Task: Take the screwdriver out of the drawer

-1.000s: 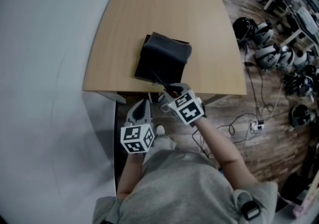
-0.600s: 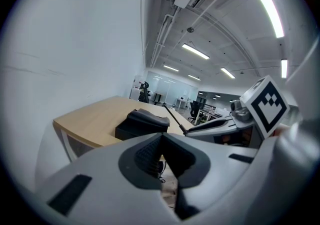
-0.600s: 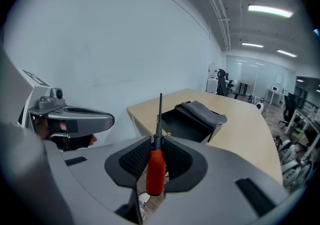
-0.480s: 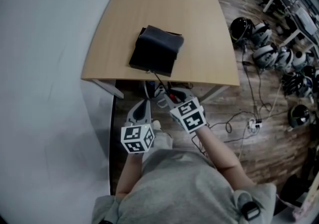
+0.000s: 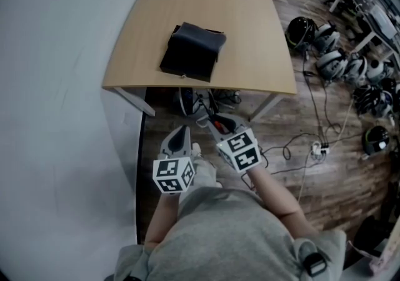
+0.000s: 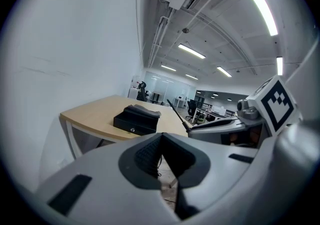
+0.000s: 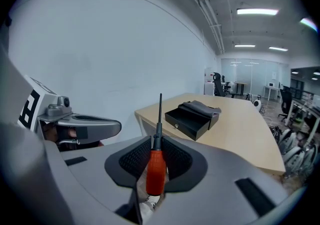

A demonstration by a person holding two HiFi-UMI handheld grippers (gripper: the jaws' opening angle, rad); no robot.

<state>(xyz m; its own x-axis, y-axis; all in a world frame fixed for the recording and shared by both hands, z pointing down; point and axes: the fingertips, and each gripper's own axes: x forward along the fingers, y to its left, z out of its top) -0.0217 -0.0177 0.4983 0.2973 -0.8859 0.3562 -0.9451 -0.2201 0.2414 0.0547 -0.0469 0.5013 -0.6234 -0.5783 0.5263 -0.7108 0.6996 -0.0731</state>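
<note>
My right gripper (image 7: 156,143) is shut on the screwdriver (image 7: 155,171). Its red handle sits between the pads and its dark shaft points up and forward toward the table. In the head view the right gripper (image 5: 216,125) hovers over the wooden floor, well short of the table's (image 5: 250,36) near edge. A black drawer box (image 5: 190,52) with a small front knob rests on the tabletop, and it also shows as the box (image 7: 192,116) ahead of the shaft. Beside the right one, my left gripper (image 5: 178,140) has its jaws together on nothing (image 6: 161,141).
A white wall runs along the left. Cables and a power strip (image 5: 322,148) lie on the floor to the right, with several round headsets (image 5: 337,64) further off. More cables hang under the table (image 5: 206,102).
Both grippers have drawn back from the table's near edge, so the table and drawer box lie farther ahead. The screwdriver stays in the right gripper.
</note>
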